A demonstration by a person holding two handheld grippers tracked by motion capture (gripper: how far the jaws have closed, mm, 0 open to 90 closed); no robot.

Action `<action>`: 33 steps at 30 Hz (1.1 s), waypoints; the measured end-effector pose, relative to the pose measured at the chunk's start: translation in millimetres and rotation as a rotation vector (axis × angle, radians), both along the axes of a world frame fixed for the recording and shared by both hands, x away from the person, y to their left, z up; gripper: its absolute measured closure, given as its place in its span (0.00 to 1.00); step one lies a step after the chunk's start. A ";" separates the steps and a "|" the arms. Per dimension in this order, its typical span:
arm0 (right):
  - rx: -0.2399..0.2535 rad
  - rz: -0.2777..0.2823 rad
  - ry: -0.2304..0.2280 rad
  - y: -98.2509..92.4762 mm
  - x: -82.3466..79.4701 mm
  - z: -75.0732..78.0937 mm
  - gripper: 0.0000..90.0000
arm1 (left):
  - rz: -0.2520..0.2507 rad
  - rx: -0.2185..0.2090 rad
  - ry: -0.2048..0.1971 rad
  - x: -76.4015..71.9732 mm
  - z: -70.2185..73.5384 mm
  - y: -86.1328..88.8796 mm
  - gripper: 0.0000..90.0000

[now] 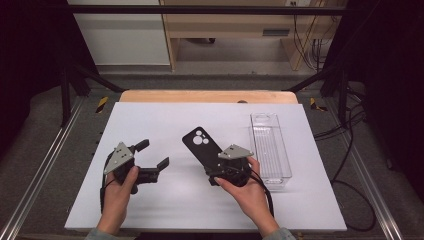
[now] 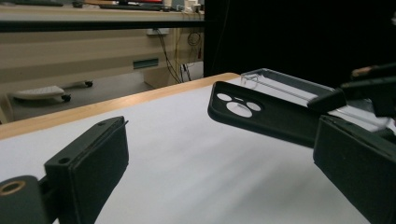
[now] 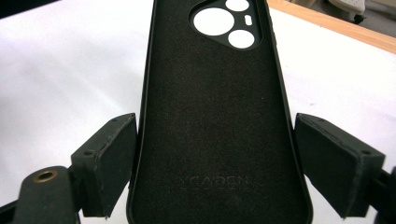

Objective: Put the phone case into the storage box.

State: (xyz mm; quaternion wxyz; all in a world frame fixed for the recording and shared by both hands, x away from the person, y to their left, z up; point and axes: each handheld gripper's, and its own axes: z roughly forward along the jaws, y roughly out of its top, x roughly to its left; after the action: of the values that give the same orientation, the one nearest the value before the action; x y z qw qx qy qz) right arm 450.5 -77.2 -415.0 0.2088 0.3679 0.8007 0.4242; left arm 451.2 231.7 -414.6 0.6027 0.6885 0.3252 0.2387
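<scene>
A black phone case (image 1: pixel 200 145) with round camera cut-outs is held off the white tabletop (image 1: pixel 150 117), its open inner side up. My right gripper (image 1: pixel 216 164) is shut on the case's lower end, one jaw against each long edge. The right gripper view looks along the case's inside (image 3: pixel 215 116) between those jaws (image 3: pixel 215 161). To the left, my left gripper (image 1: pixel 154 154) stands open with nothing between its jaws. Its own view has the wide gap (image 2: pixel 219 158) over bare table, with the raised case (image 2: pixel 261 114) ahead to the right.
A clear plastic tray (image 1: pixel 270 145) lies lengthwise at the right side of the table, just right of the right hand, and it appears again (image 2: pixel 280 81) behind the case. A wooden edge (image 1: pixel 207 96) runs along the table's far side. Cables hang off to the right.
</scene>
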 end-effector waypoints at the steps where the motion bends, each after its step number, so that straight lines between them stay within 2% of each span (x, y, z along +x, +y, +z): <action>1: -0.003 0.002 -0.006 0.0 -0.3 0.0 0.18 | 0.002 -0.013 0.006 1.2 -1.6 -1.6 0.04; 3: -0.003 -0.003 -0.018 -2.9 -0.7 0.4 0.18 | 0.009 -0.043 0.014 2.1 -8.0 -3.9 0.04; 5: 0.015 -0.015 -0.018 -7.2 1.2 0.3 0.18 | 0.004 -0.023 0.029 2.3 -14.2 -5.5 0.04; 9: 0.033 -0.040 -0.022 -15.9 3.5 -0.6 0.18 | 0.014 -0.051 0.041 -3.1 -22.5 -3.1 0.04; 11: 0.035 -0.047 -0.026 -19.9 2.3 -0.2 0.18 | 0.018 -0.048 0.053 -5.3 -25.9 -2.5 0.04; 17: 0.050 -0.056 -0.031 -25.8 1.5 -0.1 0.18 | 0.014 -0.059 0.094 -2.2 -33.4 -7.3 0.04; 29: 0.049 -0.047 -0.046 -21.8 -0.9 -1.1 0.18 | -0.013 -0.030 0.090 -3.4 -34.4 -12.6 0.05; 33: 0.051 -0.043 -0.060 -20.9 -5.8 0.7 0.18 | -0.014 -0.034 0.083 -6.7 -30.7 -12.8 0.05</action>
State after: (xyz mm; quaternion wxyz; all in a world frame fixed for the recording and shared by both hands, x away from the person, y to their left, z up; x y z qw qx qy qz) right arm 444.7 -98.0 -414.4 0.2324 0.3774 0.7748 0.4509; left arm 444.5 218.9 -445.3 0.6021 0.6896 0.3492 0.2001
